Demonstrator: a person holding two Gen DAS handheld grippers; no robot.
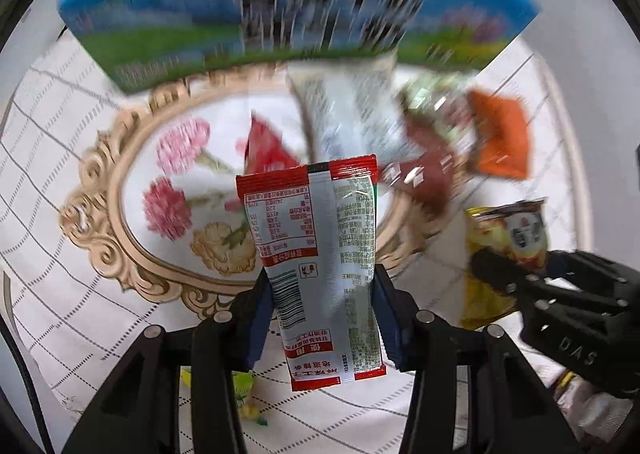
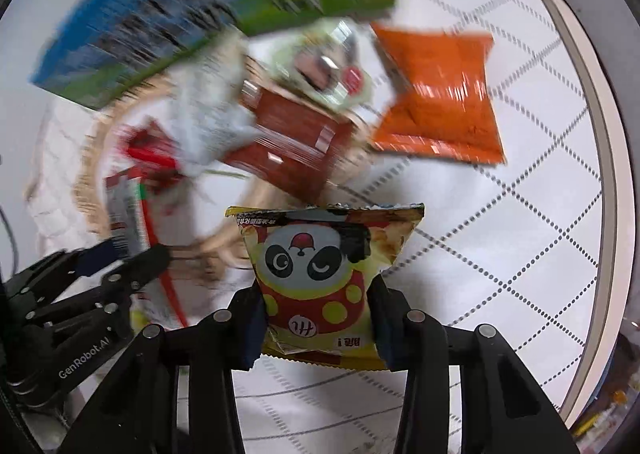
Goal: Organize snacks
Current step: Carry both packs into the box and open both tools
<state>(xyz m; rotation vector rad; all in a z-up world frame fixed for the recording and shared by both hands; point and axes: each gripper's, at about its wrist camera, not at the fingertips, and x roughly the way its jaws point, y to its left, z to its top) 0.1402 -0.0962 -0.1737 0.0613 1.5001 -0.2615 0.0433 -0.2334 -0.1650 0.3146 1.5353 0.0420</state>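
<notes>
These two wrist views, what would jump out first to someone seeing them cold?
Each gripper clamps a snack: the left gripper holds a red-and-white packet, the right gripper a yellow panda bag. Beyond them, an ornate floral tray carries several packets, a blue-and-green box at its far edge.

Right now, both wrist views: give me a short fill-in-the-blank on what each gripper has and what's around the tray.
1. The left gripper is shut on a red-and-white ____.
2. The yellow panda snack bag sits between the fingers of the ____ gripper.
3. The ornate oval tray is printed with ____.
4. The orange packet lies on the quilted ____ tablecloth.

Missing words: sachet; right; flowers; white
</notes>
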